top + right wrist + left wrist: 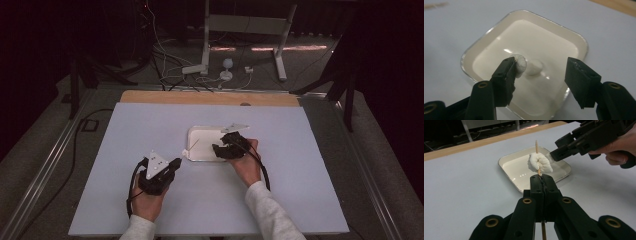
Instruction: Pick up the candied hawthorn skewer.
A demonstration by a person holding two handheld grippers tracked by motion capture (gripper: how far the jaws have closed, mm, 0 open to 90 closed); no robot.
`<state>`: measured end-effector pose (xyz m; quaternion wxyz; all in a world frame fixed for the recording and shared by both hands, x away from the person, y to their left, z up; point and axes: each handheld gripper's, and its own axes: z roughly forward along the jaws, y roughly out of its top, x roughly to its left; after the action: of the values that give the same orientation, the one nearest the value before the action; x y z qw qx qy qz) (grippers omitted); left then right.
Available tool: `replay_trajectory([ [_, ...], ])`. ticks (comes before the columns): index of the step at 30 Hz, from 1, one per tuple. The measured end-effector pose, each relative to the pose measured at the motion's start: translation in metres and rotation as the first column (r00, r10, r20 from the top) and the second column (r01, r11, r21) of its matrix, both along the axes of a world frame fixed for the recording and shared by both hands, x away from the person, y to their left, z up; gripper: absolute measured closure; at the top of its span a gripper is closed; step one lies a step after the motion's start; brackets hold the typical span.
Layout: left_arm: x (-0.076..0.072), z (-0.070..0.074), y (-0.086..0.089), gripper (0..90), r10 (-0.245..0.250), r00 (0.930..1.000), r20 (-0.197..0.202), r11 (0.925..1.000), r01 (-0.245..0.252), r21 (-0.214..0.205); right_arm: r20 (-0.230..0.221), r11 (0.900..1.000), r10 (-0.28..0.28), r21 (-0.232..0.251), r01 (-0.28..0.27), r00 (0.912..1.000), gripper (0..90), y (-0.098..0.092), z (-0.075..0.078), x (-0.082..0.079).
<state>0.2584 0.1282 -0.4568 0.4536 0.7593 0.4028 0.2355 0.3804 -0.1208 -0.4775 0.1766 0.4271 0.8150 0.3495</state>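
A person sits at a table covered by a pale grey-blue mat (150, 130), with a strip of bare wood along its far edge. Near the middle of the mat stands a shallow white square tray (200, 145) with rounded corners and a glossy inside.

The left gripper (541, 178) has its jaws closed on a thin wooden skewer (536, 146), which rises between the tips and points toward the tray. A lumpy white marshmallow (539, 162) is threaded on the skewer just above the jaw tips, with the sharpened end of the stick poking out beyond it. In the high view this left gripper (176, 162) lies on the near left part of the mat, the skewer reaching to the tray's near left corner.

The right gripper (540, 72) hovers over the tray with its jaws wide apart, gripping nothing. In its own view a small white marshmallow piece (520, 65) sits right against the inner face of the left-hand jaw, and another white piece (534, 67) lies on the tray floor just beside it; whether the first piece touches the jaw or rests on the tray I cannot tell. In the left gripper view the right gripper (552, 155) comes in from the upper right, its tips close to the skewered marshmallow.

No brand, label or writing can be read on anything
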Motion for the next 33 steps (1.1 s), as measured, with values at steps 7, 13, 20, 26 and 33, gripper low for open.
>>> replay_trajectory([
  [7,0.006,-0.009,-0.008,90.0,-0.033,0.9988,-0.036,0.9994,0.033,0.006,-0.026,0.9974,-0.011,0.071,0.013,0.9996,40.7,0.001,-0.001,0.000],
  [13,0.012,-0.019,-0.017,89.9,-0.049,0.9964,-0.069,0.9980,0.052,0.037,-0.034,0.9943,-0.011,0.106,0.014,0.9994,40.9,0.000,0.001,0.000],
  [20,0.015,-0.023,-0.022,89.9,-0.049,0.9953,-0.084,0.9971,0.053,0.054,-0.036,0.9911,0.012,0.133,-0.007,0.9993,42.1,0.000,0.002,-0.001],
  [26,0.016,-0.024,-0.025,89.9,-0.044,0.9960,-0.078,0.9975,0.048,0.052,-0.026,0.9879,0.017,0.154,-0.013,0.9995,42.3,0.000,0.005,-0.002],
  [33,0.017,-0.023,-0.022,89.9,-0.022,0.9972,-0.072,0.9991,0.024,0.034,0.018,0.9890,0.054,0.137,-0.056,0.9984,42.0,0.006,0.015,-0.015],
])
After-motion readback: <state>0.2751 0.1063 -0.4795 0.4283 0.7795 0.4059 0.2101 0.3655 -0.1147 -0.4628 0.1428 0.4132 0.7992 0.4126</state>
